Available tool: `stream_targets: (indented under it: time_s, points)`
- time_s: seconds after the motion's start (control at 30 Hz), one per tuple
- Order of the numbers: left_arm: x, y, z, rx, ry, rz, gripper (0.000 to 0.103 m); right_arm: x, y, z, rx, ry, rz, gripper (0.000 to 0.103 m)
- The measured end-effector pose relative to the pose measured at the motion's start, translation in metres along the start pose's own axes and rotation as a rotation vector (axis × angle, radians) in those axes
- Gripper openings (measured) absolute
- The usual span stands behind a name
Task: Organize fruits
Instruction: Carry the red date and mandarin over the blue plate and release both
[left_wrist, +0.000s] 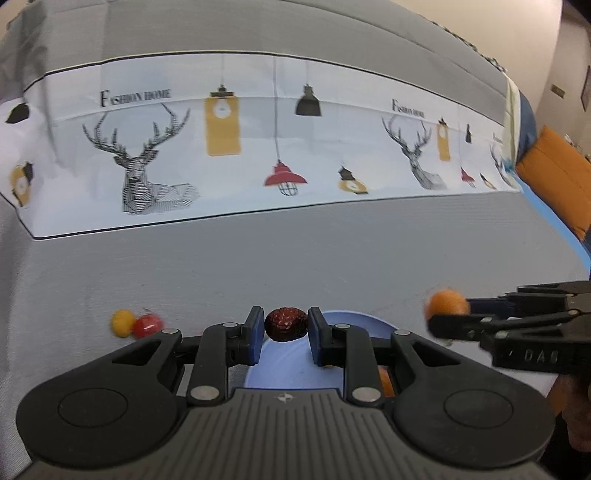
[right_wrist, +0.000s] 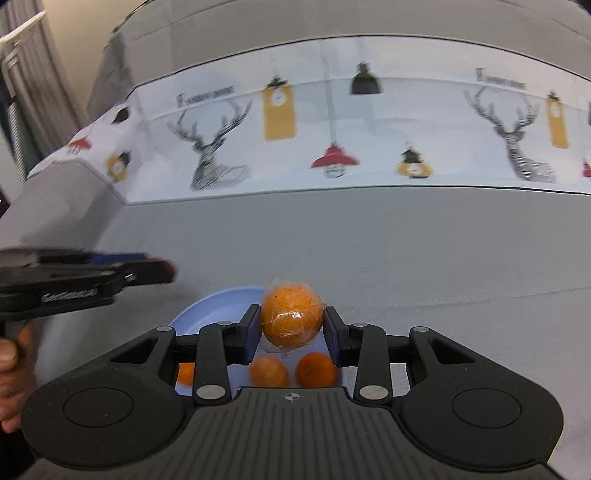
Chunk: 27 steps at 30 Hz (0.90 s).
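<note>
A grey bedspread (left_wrist: 295, 258) covers the surface, crossed by a white printed band (left_wrist: 258, 147) of deer heads and hanging lamps; an orange cushion (left_wrist: 554, 177) lies at the far right edge in the left wrist view. On the grey cloth sits a pale blue bowl (left_wrist: 354, 321), and both grippers hang over it. The left gripper (left_wrist: 286, 326) has its jaws closed on a dark red, wrinkled fruit (left_wrist: 286, 324), held above the bowl's near side. The right gripper (right_wrist: 293, 325) has its jaws clamped on an orange wrapped in clear film (right_wrist: 291, 314), held over the bowl (right_wrist: 207, 306); in the left view it comes in from the right with that orange at its tip. Under it, in the bowl, lie two more oranges (right_wrist: 269, 372) side by side, and a further orange piece (right_wrist: 185, 373) shows to the left behind the finger linkage. Out on the cloth to the left of the bowl, a small yellow fruit (left_wrist: 122, 322) and a small red fruit (left_wrist: 147, 325) lie touching each other
</note>
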<state>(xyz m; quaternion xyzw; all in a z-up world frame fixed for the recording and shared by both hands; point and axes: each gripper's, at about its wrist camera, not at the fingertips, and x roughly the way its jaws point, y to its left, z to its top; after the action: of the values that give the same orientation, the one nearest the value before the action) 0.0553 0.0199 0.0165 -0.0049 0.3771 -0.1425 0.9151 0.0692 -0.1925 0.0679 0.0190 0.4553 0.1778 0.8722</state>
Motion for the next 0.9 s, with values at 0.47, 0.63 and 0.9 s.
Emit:
stream_targets:
  time_s: [0.47, 0.63, 0.9]
  points:
    - [0.009, -0.006, -0.003, 0.043, 0.035, -0.017, 0.023, 0.012, 0.017, -0.009, -0.085, 0.076, -0.007, 0.038]
    - [0.01, -0.007, -0.003, 0.045, 0.038, -0.024, 0.023, 0.013, 0.02, -0.01, -0.107, 0.094, 0.012, 0.038]
    - [0.009, -0.006, -0.004, 0.04, 0.039, -0.031, 0.022, 0.016, 0.025, -0.01, -0.129, 0.121, 0.031, 0.039]
